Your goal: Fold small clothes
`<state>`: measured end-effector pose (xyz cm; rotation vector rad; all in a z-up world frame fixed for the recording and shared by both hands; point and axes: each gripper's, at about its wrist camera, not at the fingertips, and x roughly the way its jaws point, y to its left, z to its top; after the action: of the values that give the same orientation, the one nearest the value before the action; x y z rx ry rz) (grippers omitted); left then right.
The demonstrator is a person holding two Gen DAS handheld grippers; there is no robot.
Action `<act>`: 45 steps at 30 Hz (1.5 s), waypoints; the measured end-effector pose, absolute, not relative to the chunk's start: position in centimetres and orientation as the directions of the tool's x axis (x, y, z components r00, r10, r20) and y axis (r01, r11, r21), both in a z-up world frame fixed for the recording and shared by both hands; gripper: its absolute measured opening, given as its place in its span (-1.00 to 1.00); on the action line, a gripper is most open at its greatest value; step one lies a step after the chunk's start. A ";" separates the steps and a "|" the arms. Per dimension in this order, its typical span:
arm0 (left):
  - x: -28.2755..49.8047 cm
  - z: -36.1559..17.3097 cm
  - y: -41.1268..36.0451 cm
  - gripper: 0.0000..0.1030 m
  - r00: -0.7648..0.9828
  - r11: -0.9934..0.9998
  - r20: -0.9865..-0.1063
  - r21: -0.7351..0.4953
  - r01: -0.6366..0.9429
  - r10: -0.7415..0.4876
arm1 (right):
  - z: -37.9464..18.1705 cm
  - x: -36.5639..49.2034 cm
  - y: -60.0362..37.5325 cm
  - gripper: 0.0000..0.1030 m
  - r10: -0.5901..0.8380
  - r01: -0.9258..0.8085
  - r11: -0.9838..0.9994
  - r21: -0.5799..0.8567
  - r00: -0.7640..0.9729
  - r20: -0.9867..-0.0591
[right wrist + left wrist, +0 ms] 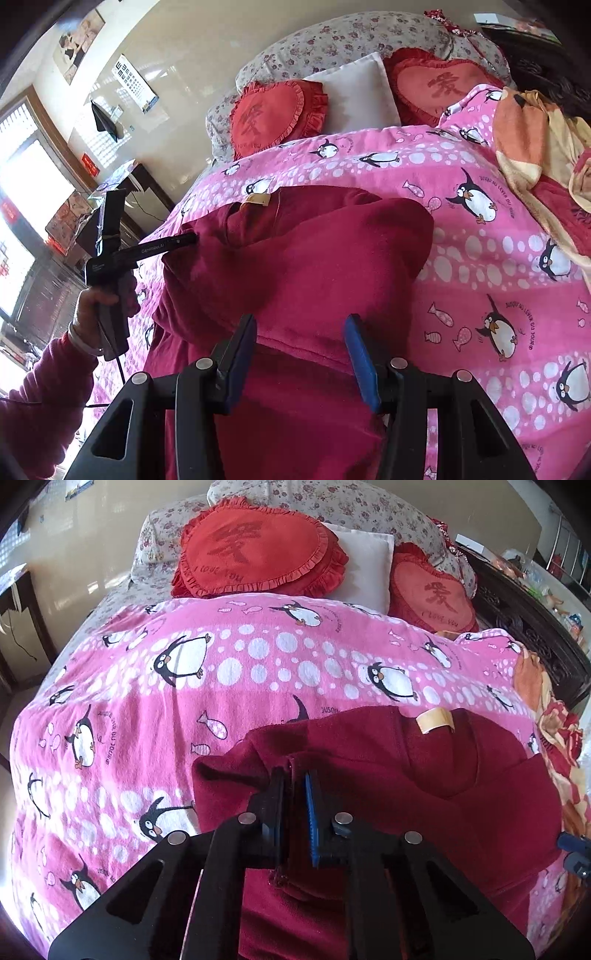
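A dark red fleece garment (424, 782) with a tan neck label (434, 720) lies bunched on the pink penguin blanket (147, 701). My left gripper (295, 775) is shut on a raised edge of the garment, and the cloth hangs down between its pads. In the right wrist view the garment (314, 258) spreads in front of me, label (258, 199) at the far side. My right gripper (300, 325) stands open just above the garment's near fold, its pads apart from the cloth. The left gripper (192, 238), held by a hand, reaches into the garment's left edge.
Two red heart cushions (255, 554) (432, 590) and a white pillow (365, 565) lie at the head of the bed. An orange flowered blanket (535, 155) is heaped at the right. A dark carved bed frame (535, 635) runs along the right side.
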<state>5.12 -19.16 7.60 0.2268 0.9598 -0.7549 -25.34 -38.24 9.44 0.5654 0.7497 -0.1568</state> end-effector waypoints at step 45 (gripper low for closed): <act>1.1 6.7 -11.7 -0.89 0.349 0.784 -0.804 -0.216 0.582 -0.481 | 9.6 -23.9 -43.4 -0.04 -0.149 0.485 0.839 0.245 0.639 -0.754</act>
<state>1.11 -11.70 6.67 0.1144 0.9996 -0.6906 -23.87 -43.44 9.61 0.4556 0.8018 -0.3759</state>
